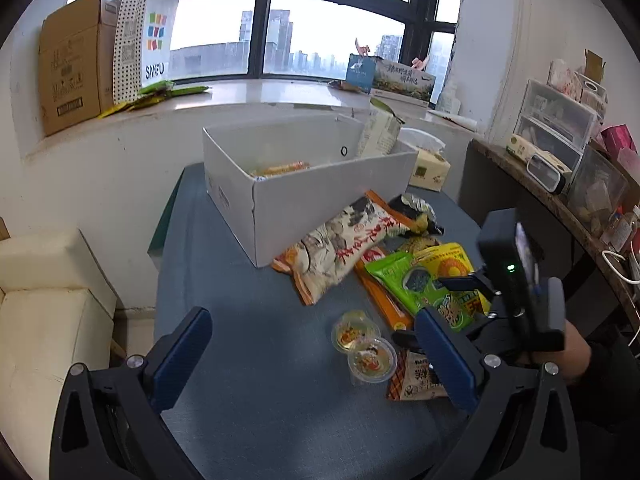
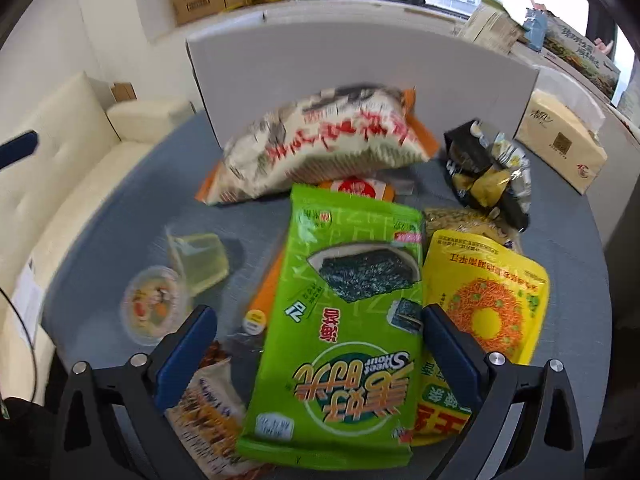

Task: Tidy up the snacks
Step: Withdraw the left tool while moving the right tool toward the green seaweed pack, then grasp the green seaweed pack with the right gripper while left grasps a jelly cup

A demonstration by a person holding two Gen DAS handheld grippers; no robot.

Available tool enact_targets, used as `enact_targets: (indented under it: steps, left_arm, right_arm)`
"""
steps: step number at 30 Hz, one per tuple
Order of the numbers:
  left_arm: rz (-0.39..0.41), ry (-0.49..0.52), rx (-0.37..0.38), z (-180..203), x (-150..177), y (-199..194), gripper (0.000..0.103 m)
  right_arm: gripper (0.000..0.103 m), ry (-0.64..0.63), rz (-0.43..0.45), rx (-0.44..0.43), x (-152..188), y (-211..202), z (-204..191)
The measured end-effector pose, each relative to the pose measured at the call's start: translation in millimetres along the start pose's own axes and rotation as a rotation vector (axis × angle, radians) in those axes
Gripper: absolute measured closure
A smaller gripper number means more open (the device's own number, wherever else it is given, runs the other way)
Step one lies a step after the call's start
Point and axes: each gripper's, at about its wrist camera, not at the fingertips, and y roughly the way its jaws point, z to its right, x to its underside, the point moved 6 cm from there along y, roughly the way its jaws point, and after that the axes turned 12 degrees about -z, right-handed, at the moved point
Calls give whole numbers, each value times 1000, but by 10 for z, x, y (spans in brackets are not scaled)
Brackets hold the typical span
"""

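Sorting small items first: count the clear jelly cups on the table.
2. One jelly cup sits nearer the white box; the second cup touches it on the near side, beside a brown-checked packet. More could be hidden under the bags.

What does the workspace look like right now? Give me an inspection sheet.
Surface: blue-grey table, bare on its left half.
Job's things: white box holding some snacks; large white snack bag leaning on it; green seaweed bag, yellow bag, two jelly cups loose.
Clutter: tissue box behind the box.
Grippers: left gripper open over bare table; right gripper open, jaws straddling the green seaweed bag.
Cables: white cable on side shelf.
Surroundings: window, cardboard boxes, cream sofa.
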Motion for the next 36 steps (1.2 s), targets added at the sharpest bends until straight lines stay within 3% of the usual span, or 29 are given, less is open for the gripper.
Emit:
enact_targets:
  steps: [4, 7, 13, 20, 25, 27, 29, 30, 36]
  left_arm:
    - [-19, 4, 5, 50, 39, 67, 0]
    - [-24, 14, 16, 98, 46, 96, 0]
    - [-87, 22, 56, 183, 45, 326, 0]
    - [-205, 51, 74, 367, 3, 886, 0]
    - [-301, 44, 54, 411, -18, 1243, 1]
    - [-325, 37, 57, 409, -5, 1324, 6]
    - [-350, 45, 70, 429, 28, 1401, 45]
    - [-336, 59, 51, 425, 20, 1395, 51]
    - [-239, 55, 88, 370, -43, 1181, 53]
  right_arm:
    - [29, 9, 2, -20, 73, 26, -15]
    - [36, 51, 13, -52, 105, -76, 90]
    - [37, 88, 104, -78, 228, -523, 261]
    - [36, 128, 220, -83, 415, -1174, 411]
    - [36, 152, 263, -71, 519, -1399, 407]
    - [36, 157, 261, -68, 491, -1353, 375]
    - [36, 169, 259, -74, 526, -1342, 394]
    - [36, 172, 256, -77, 519, -1309, 376]
    - [36, 178, 241, -89, 509, -1208, 415]
